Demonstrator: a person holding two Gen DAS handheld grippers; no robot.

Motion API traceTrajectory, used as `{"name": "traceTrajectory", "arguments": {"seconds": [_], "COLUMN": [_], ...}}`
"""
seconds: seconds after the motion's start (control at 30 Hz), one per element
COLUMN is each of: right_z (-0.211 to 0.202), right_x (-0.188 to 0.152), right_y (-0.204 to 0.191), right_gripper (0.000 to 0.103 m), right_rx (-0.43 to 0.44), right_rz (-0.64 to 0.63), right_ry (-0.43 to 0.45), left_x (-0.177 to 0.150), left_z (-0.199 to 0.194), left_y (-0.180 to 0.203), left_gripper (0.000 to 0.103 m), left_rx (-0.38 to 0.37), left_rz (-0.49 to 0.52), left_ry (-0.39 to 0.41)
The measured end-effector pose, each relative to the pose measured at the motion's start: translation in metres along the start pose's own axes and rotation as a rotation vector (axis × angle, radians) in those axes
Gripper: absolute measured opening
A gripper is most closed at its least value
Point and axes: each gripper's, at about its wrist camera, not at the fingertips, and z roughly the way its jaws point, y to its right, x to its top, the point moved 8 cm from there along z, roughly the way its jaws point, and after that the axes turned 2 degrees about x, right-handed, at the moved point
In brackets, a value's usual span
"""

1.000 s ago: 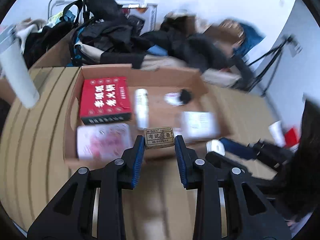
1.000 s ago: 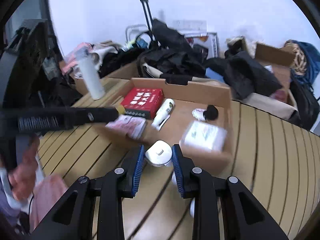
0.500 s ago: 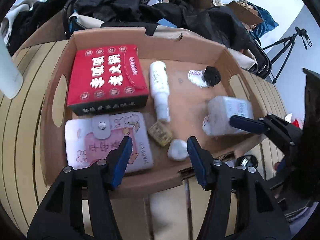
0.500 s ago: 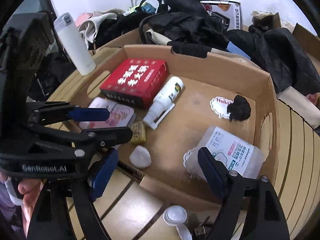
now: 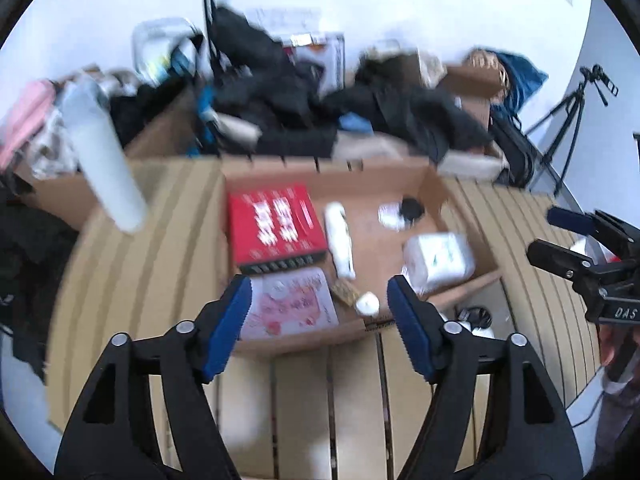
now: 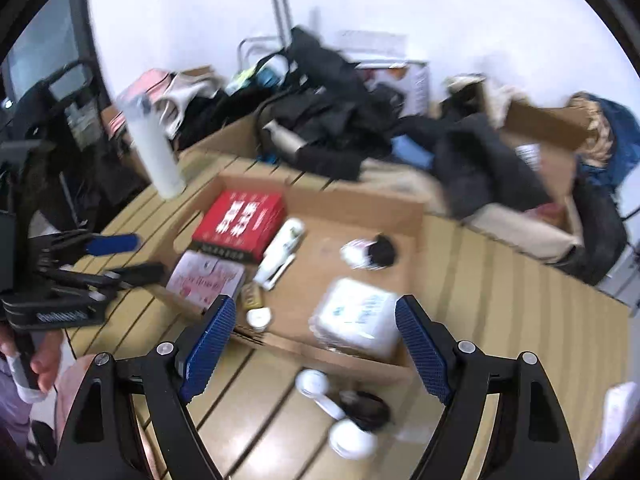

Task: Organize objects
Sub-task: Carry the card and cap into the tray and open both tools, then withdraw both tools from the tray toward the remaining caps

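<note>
Both tongs (image 5: 318, 312) (image 6: 310, 344) have withdrawn, wide open and empty, from the cardboard box (image 5: 436, 188) holding, seemingly, a white cap (image 5: 367, 303).

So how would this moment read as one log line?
left gripper: open, empty | right gripper: open, empty | cardboard box: red box, white bottle inside

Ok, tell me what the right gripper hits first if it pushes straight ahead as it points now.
Probably the white wipes pack in the cardboard box, which sits between the open fingers of the right gripper. The box's near wall may come first; blur leaves depth unclear.
</note>
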Motion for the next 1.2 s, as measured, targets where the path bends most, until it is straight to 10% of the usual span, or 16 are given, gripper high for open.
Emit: {"name": "traceTrajectory", "arguments": {"seconds": [0.17, 0.33, 0.5, 0.77, 1.07, 1.2], "right_z": [-0.054, -0.087, -0.1, -0.085, -0.065, -0.059], "right_x": [-0.014, -0.097, -0.207, -0.243, -0.227, -0.213], "right_y": [0.001, -0.02, -0.059, -0.051, 0.0, 0.023], "right_gripper": [0.085, 0.085, 0.085, 0.085, 0.077, 0.077], "right_rx": [-0.025, -0.003, 0.101, 0.095, 0.048, 0.036], "right_rz": [-0.007, 0.035, 0.137, 0.176, 0.221, 0.237], "right_ry": [0.045, 0.101, 0.122, 0.074, 0.052, 0.063], "left_x": [-0.011, -0.102, -0.214, -0.193, -0.135, -0.123], "left_z": [-0.065, -0.096, -0.068, -0.063, 0.02, 0.076], "left_y": [0.019, 0.042, 0.059, 0.084, 0.141, 0.154], "left_gripper": [0.087, 0.101, 0.101, 0.1, 0.034, 0.03], "left_rx": [0.043, 0.01, -0.104, -0.094, -0.253, -0.254], "left_rz": [0.034, -0.025, -0.108, -0.041, 0.04, 0.016], "left_ry": [0.132, 0.161, -0.047, 0.012, -0.017, -0.099]}}
